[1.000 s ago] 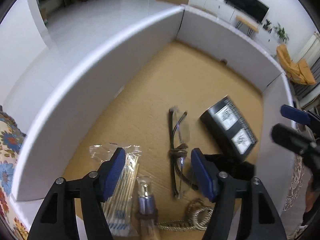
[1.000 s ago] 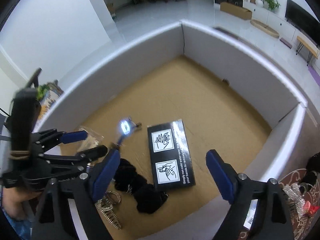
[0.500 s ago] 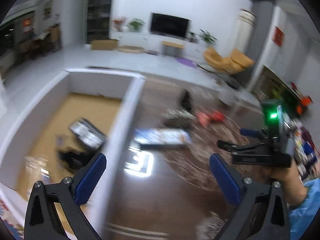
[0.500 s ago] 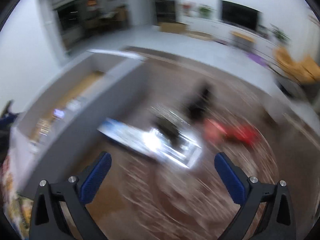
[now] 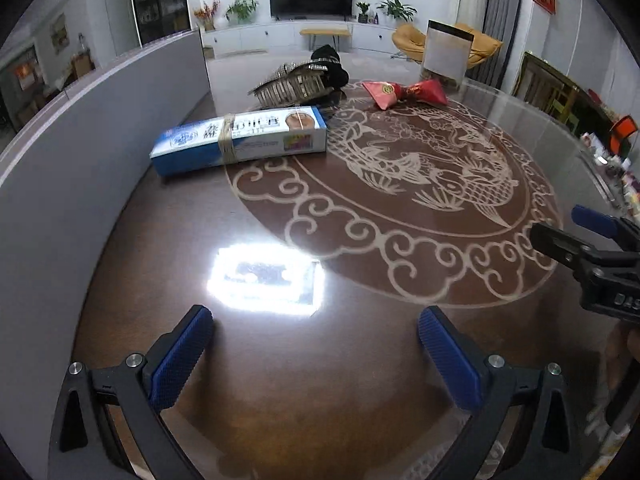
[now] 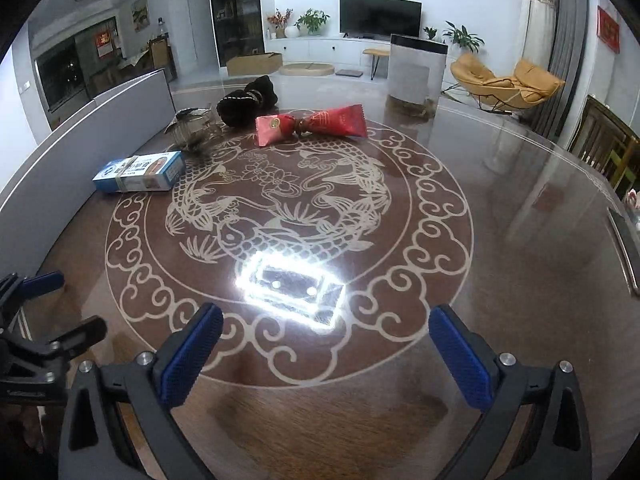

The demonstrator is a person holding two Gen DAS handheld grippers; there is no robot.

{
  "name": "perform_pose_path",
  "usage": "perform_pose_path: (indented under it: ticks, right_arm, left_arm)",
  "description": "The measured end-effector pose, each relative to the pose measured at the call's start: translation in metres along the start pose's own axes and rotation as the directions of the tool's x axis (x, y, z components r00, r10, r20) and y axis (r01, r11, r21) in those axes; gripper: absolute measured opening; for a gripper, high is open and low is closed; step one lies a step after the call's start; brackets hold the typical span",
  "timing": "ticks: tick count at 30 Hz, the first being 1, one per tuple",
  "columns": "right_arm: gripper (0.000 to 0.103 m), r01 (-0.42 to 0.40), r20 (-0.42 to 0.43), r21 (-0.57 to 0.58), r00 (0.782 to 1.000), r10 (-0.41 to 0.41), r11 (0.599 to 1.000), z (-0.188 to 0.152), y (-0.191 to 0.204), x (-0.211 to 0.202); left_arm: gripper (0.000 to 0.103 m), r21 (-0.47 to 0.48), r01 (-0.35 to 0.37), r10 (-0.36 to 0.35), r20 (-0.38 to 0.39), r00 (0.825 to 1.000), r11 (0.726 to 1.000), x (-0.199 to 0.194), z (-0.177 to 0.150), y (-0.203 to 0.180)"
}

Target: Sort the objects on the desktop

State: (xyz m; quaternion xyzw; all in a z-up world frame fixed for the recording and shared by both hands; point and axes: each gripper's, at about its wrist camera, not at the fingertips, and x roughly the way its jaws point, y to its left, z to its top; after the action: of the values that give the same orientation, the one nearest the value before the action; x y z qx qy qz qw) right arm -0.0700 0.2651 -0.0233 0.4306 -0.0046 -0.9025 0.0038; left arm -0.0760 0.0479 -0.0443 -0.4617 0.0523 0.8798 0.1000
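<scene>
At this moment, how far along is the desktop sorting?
Nothing is in hand: the left gripper and right gripper are both open and empty over the table. Still left on it: the blue box, red pouch, black pouch and the metallic item. The bin's inside isn't visible.

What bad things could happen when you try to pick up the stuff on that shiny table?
The blue box sits close beside the white wall, so a gripper finger might bump that wall. The table looks glassy and slick, so the red packet could slide away. The black pouch touches the shiny clip, so both may move together.
</scene>
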Motion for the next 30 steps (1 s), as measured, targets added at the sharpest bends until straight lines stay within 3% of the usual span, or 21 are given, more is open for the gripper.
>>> perform_pose_path:
  ticks: [8,17,30]
  right_arm:
    - [0.103,-0.01,-0.025,0.061,1.0,0.012,0.998,-0.009,-0.009,0.012]
    - [0.103,0.047,-0.061,0.012,0.997,-0.046,0.999,-0.009,0.001,0.017]
    - [0.103,0.043,-0.061,0.013,0.997,-0.042,0.999,-0.01,0.001,0.018]
  left_arm:
    - [0.103,0.018,0.012,-0.012,0.002,1.0,1.0,0.005,0.004,-0.006]
    - [0.103,0.021,0.016,-0.016,0.005,1.0,1.0,0.004,0.003,-0.006]
    - [0.103,0.022,0.018,-0.018,0.007,1.0,1.0,0.002,0.001,-0.005]
